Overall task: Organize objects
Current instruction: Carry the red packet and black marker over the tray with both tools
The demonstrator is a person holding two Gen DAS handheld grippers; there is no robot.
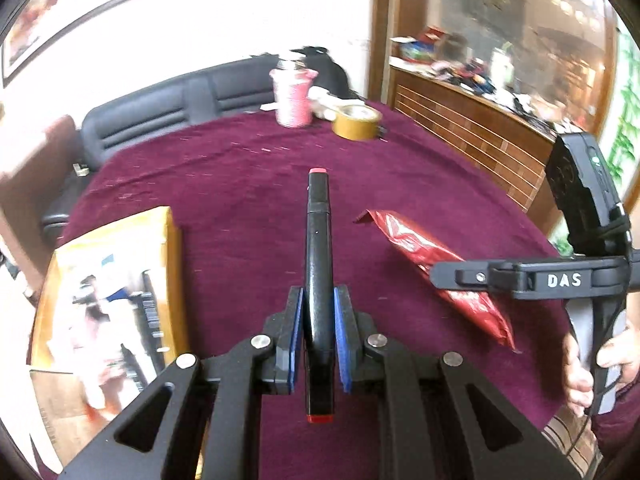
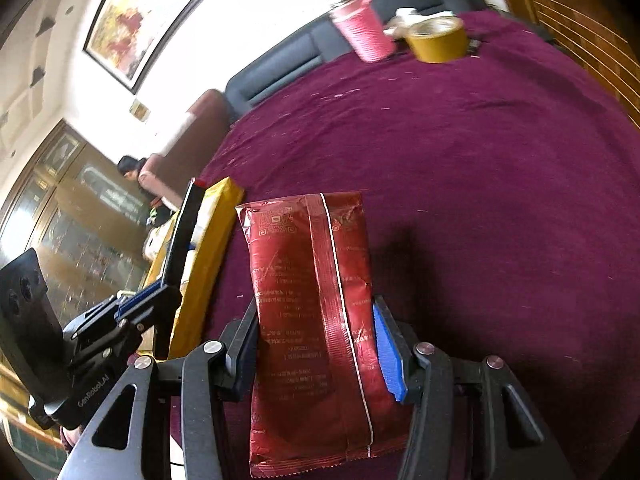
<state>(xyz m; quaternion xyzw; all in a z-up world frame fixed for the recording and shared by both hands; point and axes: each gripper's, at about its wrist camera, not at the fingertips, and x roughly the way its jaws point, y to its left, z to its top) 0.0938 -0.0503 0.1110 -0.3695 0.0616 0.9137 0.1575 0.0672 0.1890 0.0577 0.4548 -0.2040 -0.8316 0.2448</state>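
Left wrist view shows the left gripper [image 1: 319,320] clamped on a black marker [image 1: 319,264] with red ends, its blue pads pressed on the barrel. The marker's long axis runs straight out along the fingers, one end poking forward over the purple tablecloth [image 1: 240,168], the other back toward the camera. Just to the left of that gripper lies a yellow box [image 1: 120,280] with a printed picture on top, near the table's edge. In the right wrist view the right gripper [image 2: 316,344] is closed on a red packet [image 2: 316,300], gripped across its width, its length running out along the fingers and held clear of the cloth. From that side the yellow box sits to the left, with the marker over its near edge, so the left hand is plainly the nearer one to it. A pink cup [image 2: 364,28] and a roll of tape [image 2: 438,38] stand together at the far side of the table, well apart from both grippers. I judge the box the likely place for both things, and the marker would go first
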